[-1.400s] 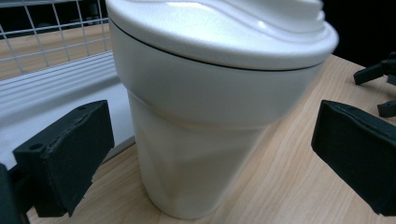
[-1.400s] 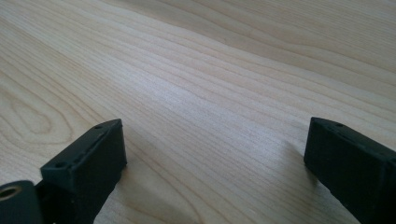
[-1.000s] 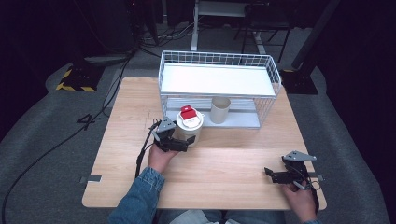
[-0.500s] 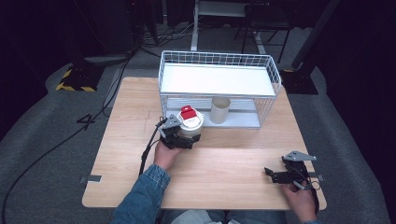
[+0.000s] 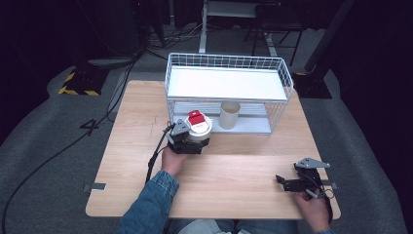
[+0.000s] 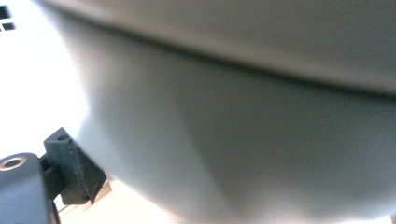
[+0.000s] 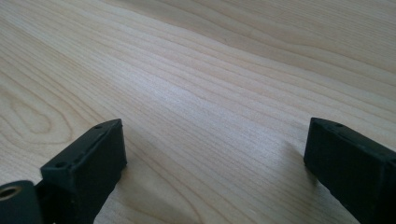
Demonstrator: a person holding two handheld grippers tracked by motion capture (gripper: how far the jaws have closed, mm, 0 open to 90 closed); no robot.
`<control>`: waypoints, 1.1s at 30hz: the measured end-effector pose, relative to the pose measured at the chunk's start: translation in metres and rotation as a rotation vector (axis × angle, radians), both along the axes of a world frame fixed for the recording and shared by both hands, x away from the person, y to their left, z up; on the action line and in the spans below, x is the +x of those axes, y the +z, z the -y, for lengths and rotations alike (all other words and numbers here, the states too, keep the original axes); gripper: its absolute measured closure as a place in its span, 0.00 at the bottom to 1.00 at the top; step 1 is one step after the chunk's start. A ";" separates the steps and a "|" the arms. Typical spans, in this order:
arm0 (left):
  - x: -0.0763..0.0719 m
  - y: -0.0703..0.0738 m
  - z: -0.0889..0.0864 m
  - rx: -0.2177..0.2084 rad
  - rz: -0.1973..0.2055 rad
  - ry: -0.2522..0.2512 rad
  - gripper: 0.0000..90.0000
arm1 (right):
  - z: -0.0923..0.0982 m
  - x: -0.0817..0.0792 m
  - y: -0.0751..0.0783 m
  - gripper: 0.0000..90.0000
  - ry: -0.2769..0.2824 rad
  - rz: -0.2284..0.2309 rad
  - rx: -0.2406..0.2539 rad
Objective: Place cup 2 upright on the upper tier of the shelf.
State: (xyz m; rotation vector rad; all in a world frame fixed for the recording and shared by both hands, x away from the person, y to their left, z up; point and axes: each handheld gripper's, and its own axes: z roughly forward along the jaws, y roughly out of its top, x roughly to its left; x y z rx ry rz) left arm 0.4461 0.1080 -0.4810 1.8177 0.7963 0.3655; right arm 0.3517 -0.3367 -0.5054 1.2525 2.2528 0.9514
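left gripper (image 5: 191,142) moved the white tub (image 5: 199,130) rackward, gripping it; right gripper (image 5: 287,184) released

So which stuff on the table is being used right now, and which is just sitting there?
Being used:
- white tub with the red label
- left gripper, right against the tub
- wire rack, just behind the tub

Just sitting there:
- beige cup on the rack's lower shelf
- right gripper, fingers open over bare wooden table, nothing between them

Bright table (image 5: 234,165) amid dark surroundings, left gripper view blurred, overexposed at left
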 end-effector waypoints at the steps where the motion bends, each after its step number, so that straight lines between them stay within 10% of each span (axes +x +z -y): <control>1: -0.001 0.001 0.000 0.011 0.012 0.003 0.11 | 0.000 0.000 0.000 0.07 0.000 0.000 0.000; 33: -0.015 0.005 0.000 0.024 0.010 0.032 0.14 | 0.000 0.000 0.000 0.07 -0.007 0.001 0.001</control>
